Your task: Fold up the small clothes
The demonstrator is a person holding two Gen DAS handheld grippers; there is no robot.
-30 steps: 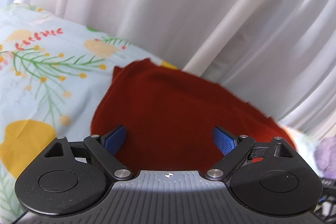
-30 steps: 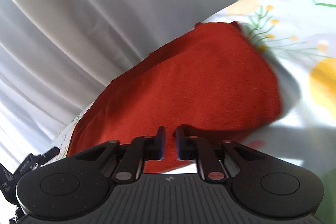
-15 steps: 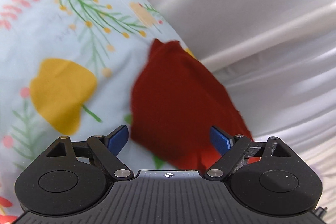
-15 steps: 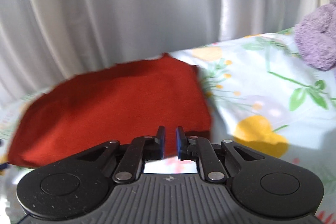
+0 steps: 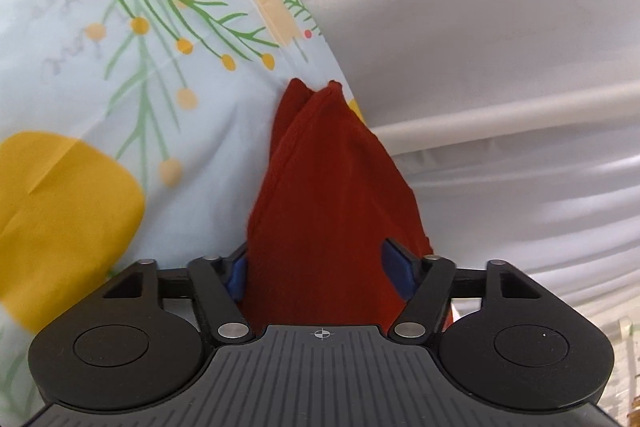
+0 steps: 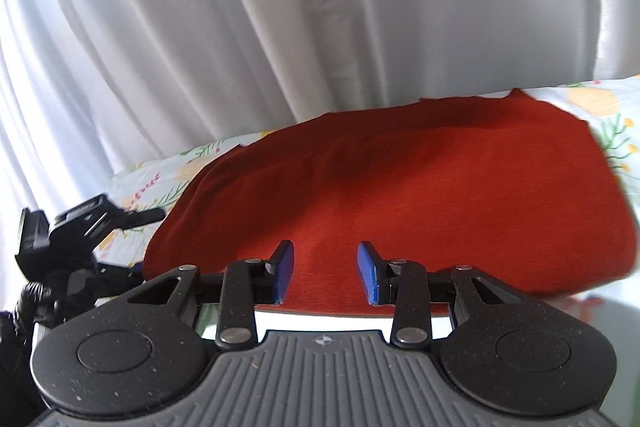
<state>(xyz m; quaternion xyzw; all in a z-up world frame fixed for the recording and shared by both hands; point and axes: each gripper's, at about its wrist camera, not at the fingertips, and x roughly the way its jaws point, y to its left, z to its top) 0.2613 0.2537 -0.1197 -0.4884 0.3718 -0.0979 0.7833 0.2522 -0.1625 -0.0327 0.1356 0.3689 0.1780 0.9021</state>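
Left gripper [image 5: 320, 269] sits spread wide around the rust-red knit garment [image 5: 332, 211], not pinching it; cloth lies folded on the floral bedsheet [image 5: 120, 75]; right gripper [image 6: 325, 273] is parted too (nothing held); a sloppy grab could catch one layer and undo that fold.

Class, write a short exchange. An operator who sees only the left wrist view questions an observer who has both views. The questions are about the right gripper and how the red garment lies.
Operator: My left gripper is open across one end of the red garment. Is the right gripper gripping it anywhere?
Observer: No. The right gripper is open, with its fingers apart over the garment's near edge.
Operator: Is the garment bunched up beyond what I see?
Observer: No. In the right wrist view it lies spread fairly flat on the floral sheet. It runs sideways, with your gripper at its left end.
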